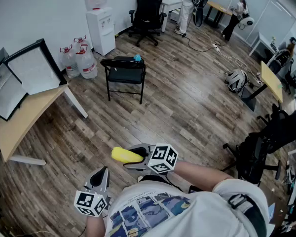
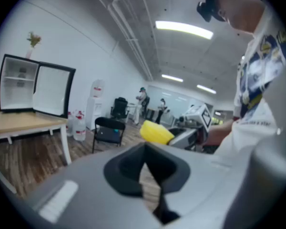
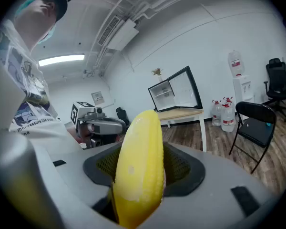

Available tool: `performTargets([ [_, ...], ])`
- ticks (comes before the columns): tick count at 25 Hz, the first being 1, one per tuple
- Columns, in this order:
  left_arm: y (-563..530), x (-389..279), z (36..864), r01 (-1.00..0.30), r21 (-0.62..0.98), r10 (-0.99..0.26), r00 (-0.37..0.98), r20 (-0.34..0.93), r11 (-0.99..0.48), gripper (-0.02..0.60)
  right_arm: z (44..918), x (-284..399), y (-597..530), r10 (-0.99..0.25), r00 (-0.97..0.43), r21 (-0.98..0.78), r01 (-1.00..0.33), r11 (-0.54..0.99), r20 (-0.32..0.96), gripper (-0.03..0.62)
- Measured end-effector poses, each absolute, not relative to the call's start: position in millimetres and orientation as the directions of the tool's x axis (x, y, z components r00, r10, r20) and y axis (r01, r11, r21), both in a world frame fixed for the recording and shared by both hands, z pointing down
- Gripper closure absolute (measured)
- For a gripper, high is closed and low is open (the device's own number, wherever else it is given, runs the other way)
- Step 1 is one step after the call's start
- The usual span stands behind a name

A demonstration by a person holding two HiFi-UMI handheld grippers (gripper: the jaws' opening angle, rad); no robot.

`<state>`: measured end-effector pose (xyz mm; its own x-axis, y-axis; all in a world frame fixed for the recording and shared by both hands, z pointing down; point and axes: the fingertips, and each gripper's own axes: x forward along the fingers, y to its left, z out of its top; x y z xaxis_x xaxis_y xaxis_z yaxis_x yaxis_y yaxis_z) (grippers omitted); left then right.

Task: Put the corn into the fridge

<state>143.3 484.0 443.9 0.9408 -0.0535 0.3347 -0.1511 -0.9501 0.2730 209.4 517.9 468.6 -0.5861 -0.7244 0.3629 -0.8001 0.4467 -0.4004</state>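
A yellow corn cob (image 1: 126,155) sticks out leftward from my right gripper (image 1: 134,160), which is shut on it. In the right gripper view the corn (image 3: 138,171) stands lengthwise between the jaws of that gripper (image 3: 142,152). The small black fridge (image 1: 7,90) rests on a wooden table at the far left, with its door (image 1: 35,69) swung open; it also shows in the right gripper view as the fridge (image 3: 169,95). My left gripper (image 1: 101,176) is held low and close to the body, its jaws together with nothing between them. In the left gripper view I see the fridge (image 2: 19,89) and the corn (image 2: 156,132).
The wooden table (image 1: 24,117) stands at the left. A black folding chair (image 1: 124,72) is mid-floor, with water bottles (image 1: 81,58) and a water dispenser (image 1: 101,26) by the wall. An office chair (image 1: 147,11), desks and several people are at the back. Wood floor lies between me and the fridge.
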Motion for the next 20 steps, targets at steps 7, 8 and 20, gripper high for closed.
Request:
performTargets([
  [7,489.7,104.1,463.5,-0.210,0.406,-0.084,0.948,0.307,-0.890,0.572,469.8,198.3,522.3,-0.718,-0.580,-0.389,-0.807,0.444,0.385,0.342],
  [8,488.5,102.0,466.0,-0.232,0.409,-0.101,0.943,0.317,-0.883,0.572,471.7,200.9,521.6,-0.713,-0.581,-0.382,-0.808,0.448,0.393,0.342],
  [20,446.1,186.8,454.2,-0.434,0.283,-0.330,0.877,0.349,-0.855,0.572,465.4,286.1,459.2,-0.594,-0.670,-0.305,-0.737,0.603,0.445,0.344],
])
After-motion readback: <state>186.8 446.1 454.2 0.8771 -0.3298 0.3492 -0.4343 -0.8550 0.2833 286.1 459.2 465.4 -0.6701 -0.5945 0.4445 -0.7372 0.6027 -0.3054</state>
